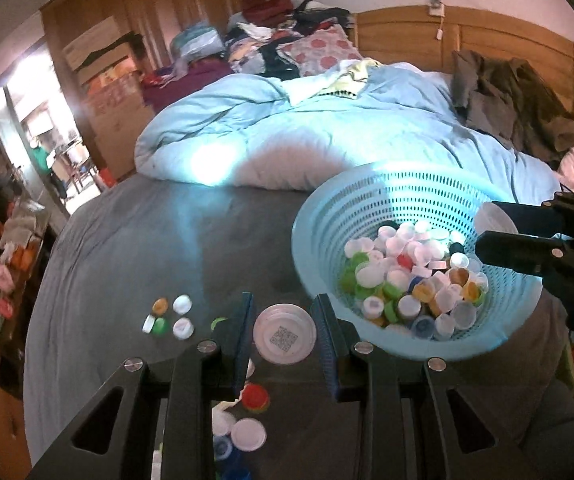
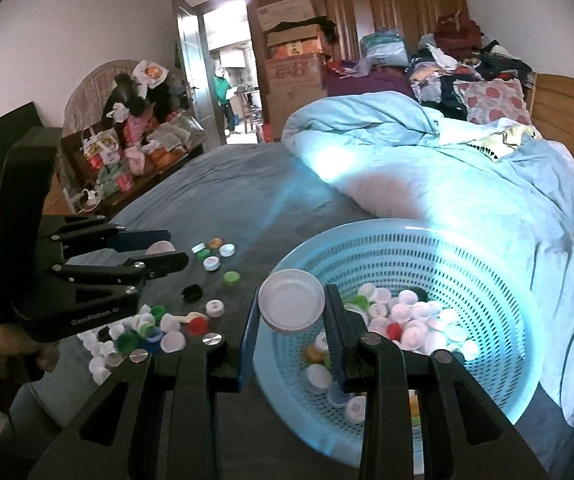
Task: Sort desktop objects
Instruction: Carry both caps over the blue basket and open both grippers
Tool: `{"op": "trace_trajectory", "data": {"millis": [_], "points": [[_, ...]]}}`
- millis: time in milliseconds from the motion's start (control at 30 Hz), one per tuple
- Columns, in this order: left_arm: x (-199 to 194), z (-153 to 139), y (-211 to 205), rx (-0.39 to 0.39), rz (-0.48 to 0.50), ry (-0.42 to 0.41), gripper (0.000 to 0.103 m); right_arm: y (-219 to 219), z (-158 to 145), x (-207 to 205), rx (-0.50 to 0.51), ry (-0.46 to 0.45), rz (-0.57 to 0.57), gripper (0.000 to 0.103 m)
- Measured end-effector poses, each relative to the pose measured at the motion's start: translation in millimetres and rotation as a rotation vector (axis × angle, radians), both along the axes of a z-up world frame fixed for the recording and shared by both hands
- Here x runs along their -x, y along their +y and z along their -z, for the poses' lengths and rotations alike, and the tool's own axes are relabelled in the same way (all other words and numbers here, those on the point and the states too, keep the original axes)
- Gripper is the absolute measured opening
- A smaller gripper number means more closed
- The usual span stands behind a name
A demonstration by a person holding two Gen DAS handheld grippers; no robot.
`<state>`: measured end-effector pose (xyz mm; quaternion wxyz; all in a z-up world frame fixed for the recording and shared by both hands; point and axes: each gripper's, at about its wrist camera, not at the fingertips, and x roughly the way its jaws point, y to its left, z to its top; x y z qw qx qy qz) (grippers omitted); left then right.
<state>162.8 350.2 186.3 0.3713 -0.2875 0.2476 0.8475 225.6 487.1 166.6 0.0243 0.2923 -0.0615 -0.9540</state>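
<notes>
On my left wrist camera, the left gripper [image 1: 285, 334] pinches a wide white lid with a QR code [image 1: 285, 334] between its blue pads, flat face toward the lens. At two o'clock from it sits the light blue perforated basket [image 1: 315, 248], tilted toward me and heaped with bottle caps [image 1: 411, 280] in white, green, yellow, blue and red. At nine o'clock from the held lid, a small cluster of loose caps [image 1: 169, 316] lies on the grey bedsheet [image 1: 127, 240]; more caps lie beneath the fingers at six o'clock. The right gripper [image 1: 487, 232] comes in from three o'clock over the basket rim, a pale lid just visible between its fingers.

On my right wrist camera, the right gripper [image 2: 291, 306] clamps a wide white lid, hollow side up [image 2: 291, 306], hanging over the near rim of the basket [image 2: 487, 264]. At nine o'clock the left gripper [image 2: 161, 246] holds its pale lid [image 2: 161, 246] above the sheet. Scattered caps [image 2: 143, 328] spread below and beside it. A rumpled light blue duvet [image 2: 427, 160] fills twelve to two o'clock.
</notes>
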Motion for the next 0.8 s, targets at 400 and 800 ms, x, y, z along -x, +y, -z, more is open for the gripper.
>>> {"op": "trace_trajectory", "data": {"millis": [400, 800], "points": [[2, 3, 54, 0.032, 0.044, -0.009, 0.032, 35, -4, 2, 0.006, 0.006, 0.043, 0.027], [10, 10, 92, 0.047, 0.074, -0.028, 0.032, 58, 7, 4, 0.026, -0.013, 0.07, 0.027]]}}
